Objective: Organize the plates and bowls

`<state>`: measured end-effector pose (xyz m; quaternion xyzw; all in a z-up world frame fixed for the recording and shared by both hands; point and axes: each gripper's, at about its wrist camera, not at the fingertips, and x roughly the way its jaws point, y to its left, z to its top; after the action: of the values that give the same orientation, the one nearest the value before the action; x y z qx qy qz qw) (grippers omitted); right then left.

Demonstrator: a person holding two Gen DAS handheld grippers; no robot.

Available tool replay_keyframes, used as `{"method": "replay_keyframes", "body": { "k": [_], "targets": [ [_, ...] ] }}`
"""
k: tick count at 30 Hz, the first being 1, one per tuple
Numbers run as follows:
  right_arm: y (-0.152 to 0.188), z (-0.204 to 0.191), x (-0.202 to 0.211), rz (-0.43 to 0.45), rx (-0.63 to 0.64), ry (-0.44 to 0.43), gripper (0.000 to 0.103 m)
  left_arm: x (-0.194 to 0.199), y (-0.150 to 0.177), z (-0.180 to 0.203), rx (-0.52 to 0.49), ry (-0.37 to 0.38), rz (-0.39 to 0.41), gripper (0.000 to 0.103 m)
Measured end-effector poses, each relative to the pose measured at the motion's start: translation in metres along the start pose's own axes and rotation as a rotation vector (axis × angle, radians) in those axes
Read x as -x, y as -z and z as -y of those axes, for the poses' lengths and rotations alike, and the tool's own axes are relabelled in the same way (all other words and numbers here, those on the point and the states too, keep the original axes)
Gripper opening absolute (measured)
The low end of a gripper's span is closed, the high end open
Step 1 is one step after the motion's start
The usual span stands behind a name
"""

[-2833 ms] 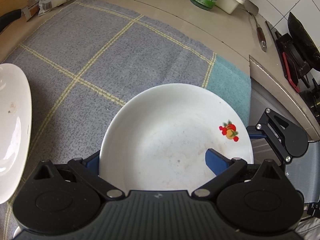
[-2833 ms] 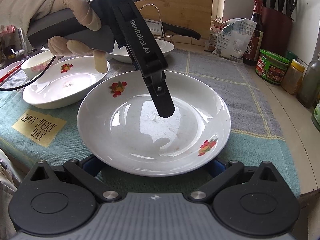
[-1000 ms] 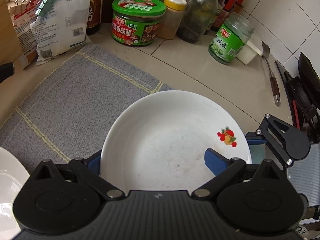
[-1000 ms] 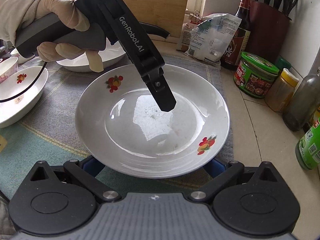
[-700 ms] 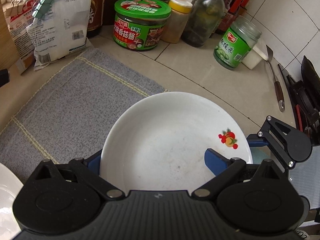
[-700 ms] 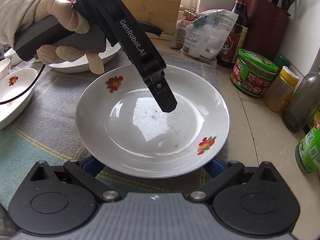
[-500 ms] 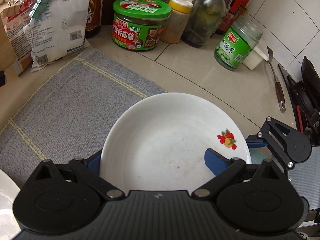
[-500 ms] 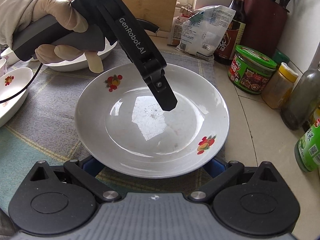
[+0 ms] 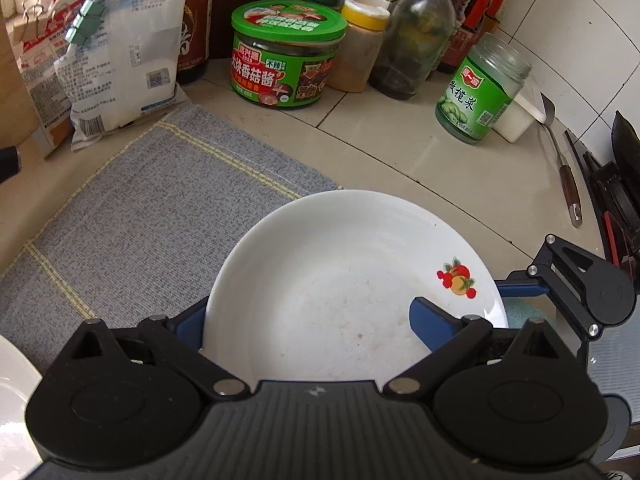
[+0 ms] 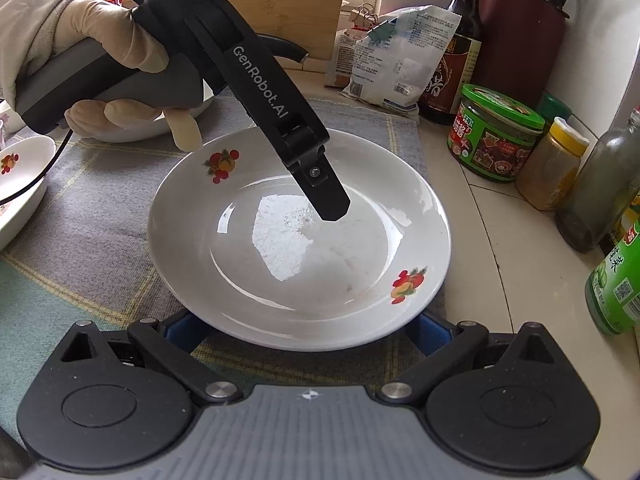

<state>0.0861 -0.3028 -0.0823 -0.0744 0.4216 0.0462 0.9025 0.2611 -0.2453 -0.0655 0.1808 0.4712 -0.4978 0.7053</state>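
Observation:
A white plate (image 9: 340,280) with fruit prints hangs over the right edge of the grey mat (image 9: 140,220), between both grippers. My left gripper (image 9: 304,314) straddles its rim. One blue pad lies inside the well and the other against the outside of the rim. Its jaws are opening with the plate still between them. From the right wrist, its black finger (image 10: 320,184) dips into the plate (image 10: 280,260). My right gripper (image 10: 306,328) holds the near side, both pads spread wide against the plate's outer wall under the rim, their tips hidden.
Jars and bottles line the tiled counter behind: a green-lidded sauce jar (image 9: 280,64), an olive jar (image 9: 480,92), flour bags (image 9: 112,60). A spatula (image 9: 560,168) lies at the right. More dishes sit left: a bowl (image 10: 20,176) and a plate (image 9: 12,392). A gloved hand (image 10: 100,36) holds the left gripper.
Both grippers carried the plate from mid-mat towards the mat's right edge, nearer the jars. Over the last half second the plate and grippers have barely shifted.

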Motion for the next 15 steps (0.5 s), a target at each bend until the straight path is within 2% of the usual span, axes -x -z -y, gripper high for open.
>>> {"method": "replay_keyframes", "body": {
  "k": [7,12,15],
  "targets": [
    [0.010,-0.009,0.019,-0.015,-0.029,0.032,0.103,0.046,0.017,0.017,-0.024,-0.072,0.094,0.100],
    [0.021,-0.021,0.043,0.005,-0.082,0.045,0.103,0.093,0.043,0.042,-0.022,-0.126,0.193,0.100],
    [0.024,-0.027,0.055,0.026,-0.102,0.061,0.103,0.119,0.064,0.062,-0.029,-0.191,0.264,0.101]
  ]
}}
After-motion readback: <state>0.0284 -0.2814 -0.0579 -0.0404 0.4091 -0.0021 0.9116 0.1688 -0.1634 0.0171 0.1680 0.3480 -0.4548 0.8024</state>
